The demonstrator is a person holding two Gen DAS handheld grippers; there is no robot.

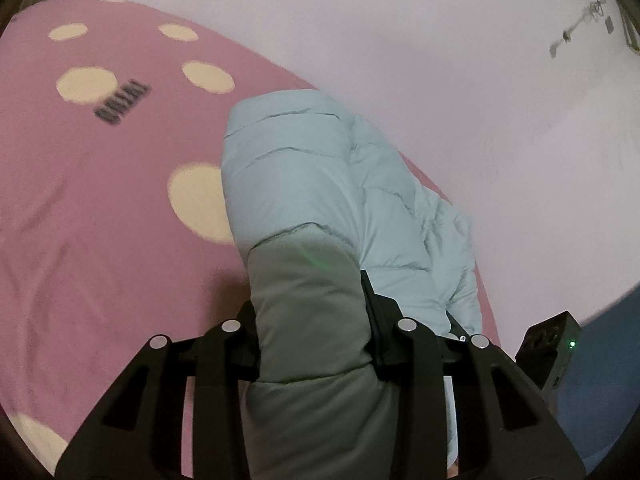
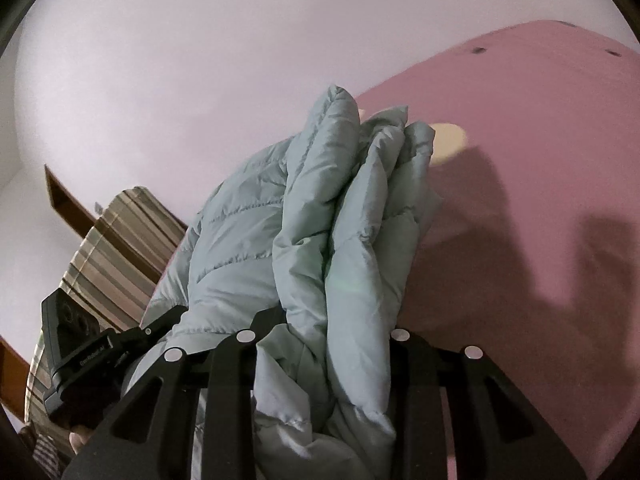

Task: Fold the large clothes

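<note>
A pale blue-green puffer jacket (image 1: 304,168) is stretched over the pink bed between my two grippers. In the left wrist view my left gripper (image 1: 312,320) is shut on a thick padded fold of it, and the fabric fills the gap between the black fingers (image 1: 370,304). In the right wrist view my right gripper (image 2: 324,332) is shut on a bunch of several quilted layers of the jacket (image 2: 320,208), which hang down past the fingers. The jacket's near part is raised off the sheet. The left gripper's body (image 2: 76,344) shows at the lower left of the right wrist view.
The bed has a pink sheet (image 1: 100,208) with cream dots and dark lettering, also seen as the pink sheet (image 2: 540,152). A pale wall (image 1: 440,40) runs behind it. A striped cushion (image 2: 108,248) and a wooden frame (image 2: 64,196) lie beyond the bed's edge.
</note>
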